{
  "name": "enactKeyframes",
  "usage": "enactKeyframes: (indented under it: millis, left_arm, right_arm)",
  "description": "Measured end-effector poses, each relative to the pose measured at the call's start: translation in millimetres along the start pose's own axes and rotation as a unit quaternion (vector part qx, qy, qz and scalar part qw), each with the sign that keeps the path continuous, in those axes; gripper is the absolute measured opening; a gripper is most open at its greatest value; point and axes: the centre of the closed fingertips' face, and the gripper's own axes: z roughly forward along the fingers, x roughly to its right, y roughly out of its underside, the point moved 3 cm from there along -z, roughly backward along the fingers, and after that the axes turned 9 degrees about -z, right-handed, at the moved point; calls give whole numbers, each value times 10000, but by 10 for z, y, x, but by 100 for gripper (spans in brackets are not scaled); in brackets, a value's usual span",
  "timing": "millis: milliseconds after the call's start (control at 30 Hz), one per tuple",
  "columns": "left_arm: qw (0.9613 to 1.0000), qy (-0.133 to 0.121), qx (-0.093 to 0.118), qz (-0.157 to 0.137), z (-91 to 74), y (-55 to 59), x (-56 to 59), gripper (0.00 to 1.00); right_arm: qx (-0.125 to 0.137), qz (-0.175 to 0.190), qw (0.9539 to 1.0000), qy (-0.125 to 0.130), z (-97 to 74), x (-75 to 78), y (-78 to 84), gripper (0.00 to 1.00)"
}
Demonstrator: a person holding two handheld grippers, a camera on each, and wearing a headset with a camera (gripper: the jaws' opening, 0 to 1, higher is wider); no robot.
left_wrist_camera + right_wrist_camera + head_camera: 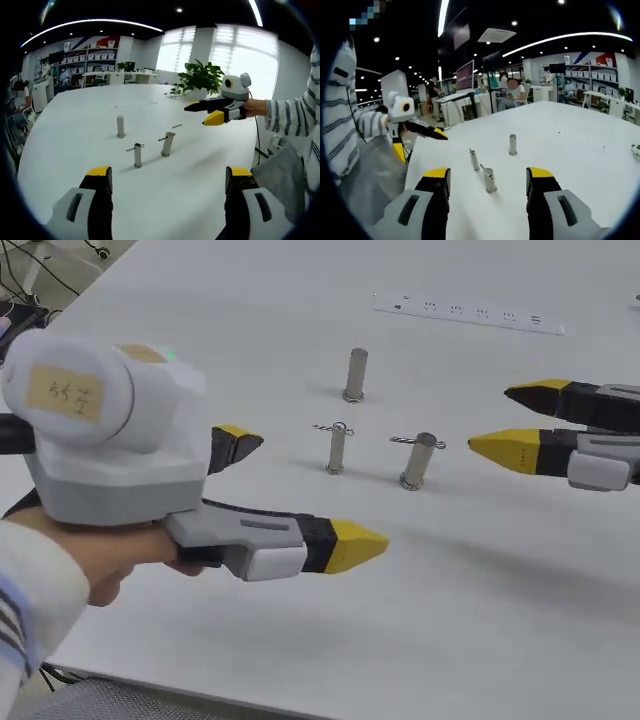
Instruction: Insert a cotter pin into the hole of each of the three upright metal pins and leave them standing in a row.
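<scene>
In the head view the right gripper (492, 420) is cut off at the frame edge. The hand (120, 555) under the left gripper (300, 495) is half hidden by its body, and a thin sliver (177, 126) lying beyond the pins is too small for us to name. We count three upright metal pins on the table (480, 600): the back pin (355, 375) stands apart, while the middle pin (337, 450) carries the left cotter pin (325, 428) and the front pin (416, 468) the right cotter pin (402, 441), two in all. Both grippers hover roughly level on either side of the pins, jaws spread wide and touching none.
</scene>
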Motion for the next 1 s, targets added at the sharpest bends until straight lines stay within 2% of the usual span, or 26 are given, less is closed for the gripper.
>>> enactKeyframes:
  millis: [133, 500, 700, 867, 1000]
  left_arm:
    - [10000, -51, 9, 48, -19, -19, -35, 95]
    - [9998, -176, -131, -9, -68, 46, -146, 95]
    - [9997, -153, -186, -9, -94, 59, -177, 95]
    - [9996, -175, -212, 69, -100, 74, -214, 97]
    - [9996, -112, -261, 8, -81, 89, -245, 97]
  right_arm:
    - [-68, 86, 9997, 205, -100, -57, 17, 71]
    - [-279, 370, 9967, 662, -325, -298, 84, 90]
    - [-400, 531, 9937, 904, -427, -292, 191, 99]
    - [-443, 728, 9909, 1041, -494, -304, 298, 100]
    - [-547, 797, 9884, 1167, -526, -337, 394, 100]
